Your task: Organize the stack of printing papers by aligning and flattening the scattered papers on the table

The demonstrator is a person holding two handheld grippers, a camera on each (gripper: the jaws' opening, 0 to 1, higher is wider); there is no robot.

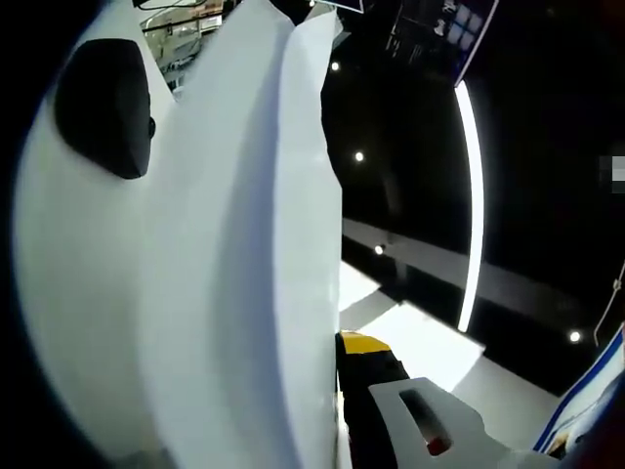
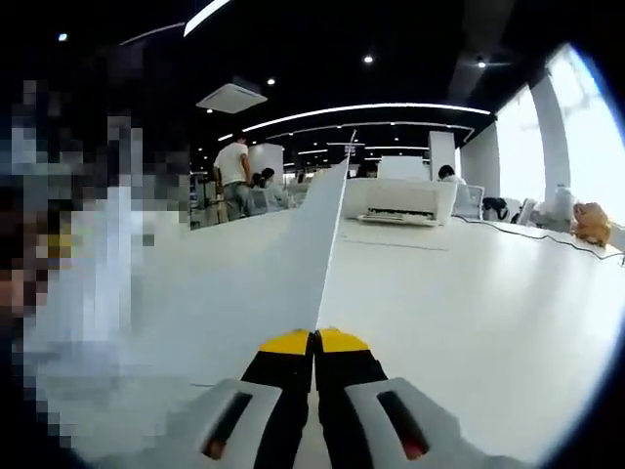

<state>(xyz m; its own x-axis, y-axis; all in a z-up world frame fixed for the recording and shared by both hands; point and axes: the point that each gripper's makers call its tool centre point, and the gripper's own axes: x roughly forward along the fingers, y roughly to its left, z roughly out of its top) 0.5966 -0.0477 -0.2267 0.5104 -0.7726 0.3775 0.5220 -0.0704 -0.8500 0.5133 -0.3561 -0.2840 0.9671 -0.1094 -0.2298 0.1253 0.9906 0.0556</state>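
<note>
White printing papers (image 1: 225,254) stand edge-on across the left gripper view, bowed and lifted off the table. My left gripper (image 1: 337,344) holds them: one yellow-tipped jaw presses against their right face, and the other jaw is hidden behind the sheets. A dark rounded shape (image 1: 103,107) rests against the paper at the upper left; I cannot tell what it is. In the right gripper view my right gripper (image 2: 314,342) is shut, yellow tips together, with the papers (image 2: 293,264) rising edge-on from between them towards the far end of the white table (image 2: 469,293).
A white printer (image 2: 400,200) stands at the far end of the table with a flat sheet (image 2: 395,236) in front of it. Small objects (image 2: 584,221) sit at the far right edge. People stand and sit in the background (image 2: 234,176).
</note>
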